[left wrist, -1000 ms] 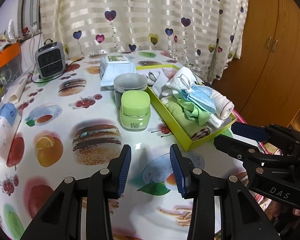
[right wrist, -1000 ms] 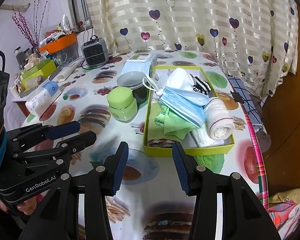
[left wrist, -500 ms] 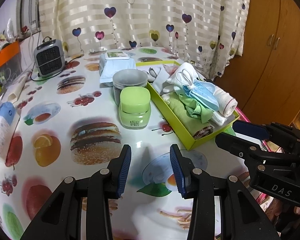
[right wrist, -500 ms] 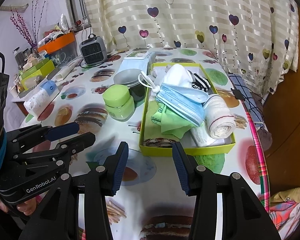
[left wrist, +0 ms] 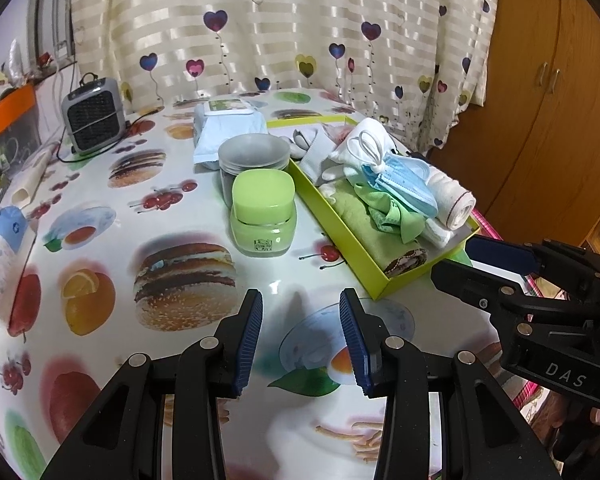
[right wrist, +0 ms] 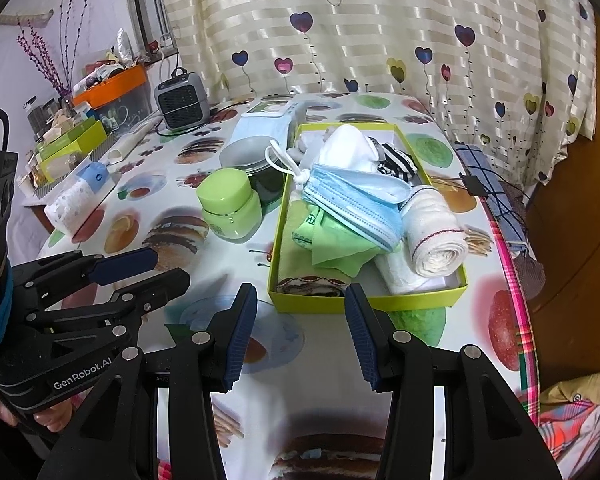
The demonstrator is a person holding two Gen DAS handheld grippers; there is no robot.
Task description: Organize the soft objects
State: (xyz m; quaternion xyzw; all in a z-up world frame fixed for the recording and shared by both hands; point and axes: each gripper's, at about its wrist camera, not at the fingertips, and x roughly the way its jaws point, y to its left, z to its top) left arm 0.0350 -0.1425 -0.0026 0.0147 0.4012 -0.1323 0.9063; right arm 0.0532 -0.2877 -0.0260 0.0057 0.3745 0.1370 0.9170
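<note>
My left gripper and right gripper both released, empty, over bare tablecloth at near edge; ahead, green tray holds towel roll, masks, cloths

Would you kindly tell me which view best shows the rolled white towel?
The right wrist view: the rolled white towel lies near, its spiral end facing us. The left wrist view shows it smaller, partly behind the masks.
</note>
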